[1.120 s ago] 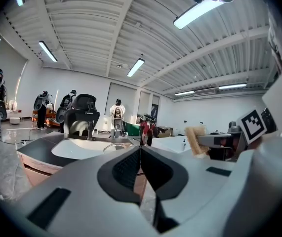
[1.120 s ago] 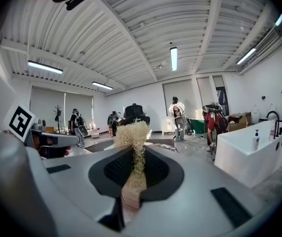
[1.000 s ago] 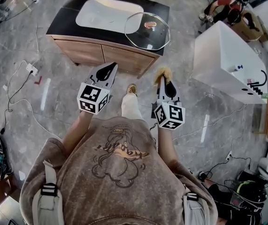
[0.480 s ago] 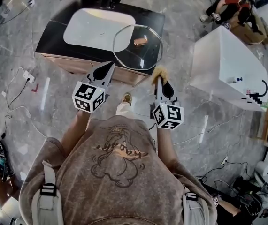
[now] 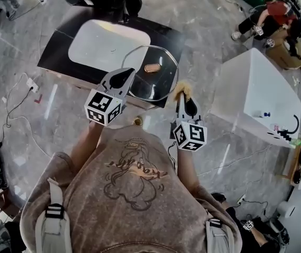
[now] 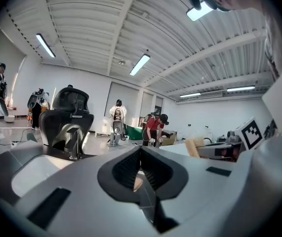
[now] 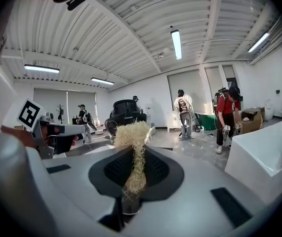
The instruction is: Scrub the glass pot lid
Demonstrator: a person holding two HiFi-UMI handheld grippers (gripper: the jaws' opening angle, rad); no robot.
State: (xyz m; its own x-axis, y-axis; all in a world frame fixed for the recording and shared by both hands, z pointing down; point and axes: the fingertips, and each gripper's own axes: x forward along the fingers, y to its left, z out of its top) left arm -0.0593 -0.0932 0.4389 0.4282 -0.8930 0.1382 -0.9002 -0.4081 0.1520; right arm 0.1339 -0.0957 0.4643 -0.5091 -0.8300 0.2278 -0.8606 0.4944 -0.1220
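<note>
glass pot lid (image 5: 153,86) flat, knob up, beside sink (image 5: 105,46), clear | left gripper (image 5: 125,74) closed, empty | right gripper (image 5: 181,95) clamps straw scrubber (image 5: 182,87)

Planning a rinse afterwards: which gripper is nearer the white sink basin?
Left. The left gripper sits by the near edge of the basin; the right gripper, holding the scrubber, is beyond the glass lid.

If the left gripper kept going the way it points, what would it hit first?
Probably the glass lid: the left gripper aims at its knob, seen just past the shut jaws. Depth is unclear, so it might pass above.
</note>
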